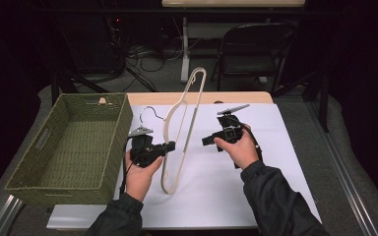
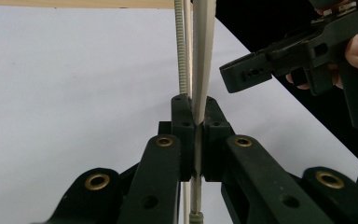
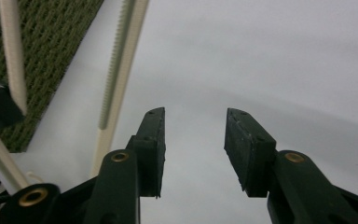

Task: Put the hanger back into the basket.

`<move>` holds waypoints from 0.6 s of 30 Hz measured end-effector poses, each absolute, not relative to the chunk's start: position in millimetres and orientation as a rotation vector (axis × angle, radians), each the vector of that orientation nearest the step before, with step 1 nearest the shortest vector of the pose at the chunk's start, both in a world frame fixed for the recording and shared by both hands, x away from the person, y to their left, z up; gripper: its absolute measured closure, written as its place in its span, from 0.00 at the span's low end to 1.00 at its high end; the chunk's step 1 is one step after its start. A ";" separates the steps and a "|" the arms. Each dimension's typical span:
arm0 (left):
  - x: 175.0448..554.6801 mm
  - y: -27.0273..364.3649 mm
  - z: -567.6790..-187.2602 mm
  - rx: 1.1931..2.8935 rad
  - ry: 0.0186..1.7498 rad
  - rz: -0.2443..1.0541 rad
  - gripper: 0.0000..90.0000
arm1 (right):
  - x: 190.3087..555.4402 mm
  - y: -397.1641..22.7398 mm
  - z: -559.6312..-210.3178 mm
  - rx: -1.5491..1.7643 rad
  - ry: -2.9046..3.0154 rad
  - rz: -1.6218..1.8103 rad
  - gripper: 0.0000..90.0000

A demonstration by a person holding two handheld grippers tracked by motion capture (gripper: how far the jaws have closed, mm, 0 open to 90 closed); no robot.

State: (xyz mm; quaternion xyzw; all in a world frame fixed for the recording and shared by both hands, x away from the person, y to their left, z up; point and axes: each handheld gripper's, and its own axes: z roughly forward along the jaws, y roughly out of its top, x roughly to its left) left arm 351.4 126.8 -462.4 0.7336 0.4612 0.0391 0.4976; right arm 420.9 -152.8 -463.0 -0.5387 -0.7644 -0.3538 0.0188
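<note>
1. Basket (image 1: 78,147): green woven, rectangular, with a handle slot in its near-left wall. It stands on the left part of the table (image 1: 236,97), its right wall just beside the white sheet (image 1: 226,191). Its interior holds nothing.
2. Hanger (image 1: 177,142): cream-coloured, with a metal hook (image 1: 150,110) pointing toward the basket. It is raised on edge above the white sheet, one end high toward the far side, the other low toward the person.
3. Left gripper (image 1: 170,145): clenched on the hanger. In the left gripper view the pads (image 2: 184,135) press a flat cream arm of the hanger from both sides; the ridged bar (image 2: 182,51) runs just beside it.
4. Right gripper (image 1: 207,140): released, nothing between the jaws. It sits to the right of the hanger, apart from it, jaws aimed toward it.
5. Right gripper view: the ridged bar passes left of the parted jaws, with the basket weave behind.
</note>
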 end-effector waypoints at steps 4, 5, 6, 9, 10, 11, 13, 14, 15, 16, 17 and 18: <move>350.3 127.9 -458.1 1.812 1.111 0.123 0.97 | 419.0 -158.3 -463.4 -1.667 -2.417 -1.123 0.60; 349.9 128.0 -457.0 1.824 1.109 0.132 0.97 | 417.8 -160.6 -463.5 -1.663 -2.446 -1.137 0.59; 349.5 127.9 -455.9 1.833 1.107 0.141 0.97 | 417.8 -160.6 -463.5 -1.663 -2.446 -1.137 0.59; 348.7 128.5 -452.5 1.862 1.102 0.149 0.97 | 415.7 -163.4 -465.6 -1.655 -2.478 -1.158 0.58; 348.4 128.8 -451.3 1.871 1.102 0.154 0.97 | 413.5 -164.8 -467.3 -1.653 -2.512 -1.130 0.57; 348.2 129.2 -450.1 1.881 1.100 0.159 0.97 | 413.5 -164.8 -467.3 -1.653 -2.512 -1.130 0.57; 347.8 130.7 -446.8 1.899 1.101 0.173 0.97 | 411.1 -166.5 -471.9 -1.649 -2.540 -1.157 0.57; 347.9 131.8 -444.7 1.910 1.104 0.174 0.97 | 410.1 -167.4 -473.4 -1.651 -2.561 -1.144 0.56; 348.3 132.9 -442.6 1.920 1.103 0.179 0.97 | 409.1 -169.3 -473.8 -1.647 -2.592 -1.115 0.56; 348.6 134.1 -440.2 1.929 1.103 0.181 0.97 | 408.3 -170.7 -475.0 -1.651 -2.598 -1.110 0.56; 349.0 135.3 -437.6 1.936 1.105 0.183 0.97 | 408.2 -171.6 -478.4 -1.657 -2.583 -1.161 0.56; 349.4 136.5 -435.1 1.944 1.105 0.186 0.97 | 408.0 -173.3 -479.4 -1.658 -2.578 -1.157 0.56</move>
